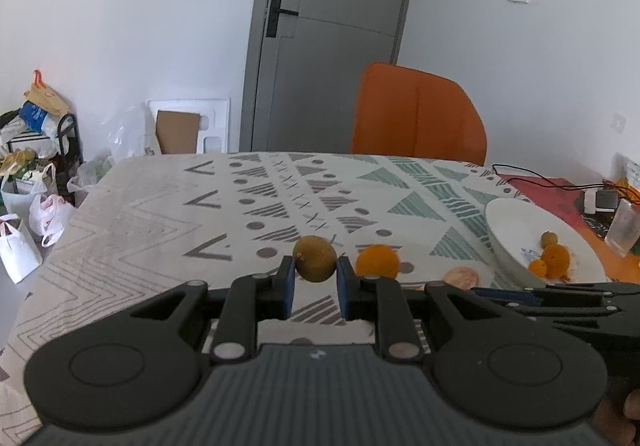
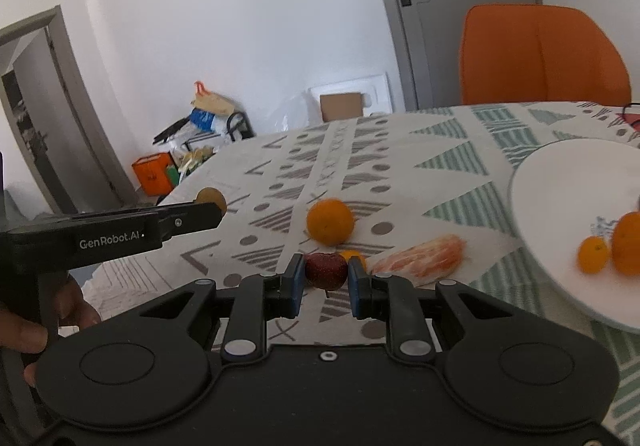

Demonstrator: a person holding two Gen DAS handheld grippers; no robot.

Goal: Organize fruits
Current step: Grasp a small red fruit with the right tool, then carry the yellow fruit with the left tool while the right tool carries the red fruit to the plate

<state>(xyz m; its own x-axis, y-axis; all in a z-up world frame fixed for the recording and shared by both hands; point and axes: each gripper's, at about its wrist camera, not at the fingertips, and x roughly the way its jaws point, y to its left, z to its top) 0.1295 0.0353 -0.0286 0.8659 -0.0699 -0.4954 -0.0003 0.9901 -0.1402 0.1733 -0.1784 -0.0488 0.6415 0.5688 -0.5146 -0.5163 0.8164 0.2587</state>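
Transport step: left gripper (image 1: pixel 316 272) clamps a round brown fruit (image 1: pixel 315 259); right gripper (image 2: pixel 327 278) clamps a dark-red fruit (image 2: pixel 326 271). Next: carry both to the white ceramic plate (image 2: pixel 560 182).

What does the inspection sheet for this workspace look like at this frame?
Surface: patterned tablecloth.
Job's things: white plate holding small oranges; an orange and peeled segments on the cloth.
Clutter: plastic cup.
Grippers: left gripper shut on brown fruit; right gripper shut on red fruit.
Cables: black cable.
Surroundings: orange chair, grey door, bags.
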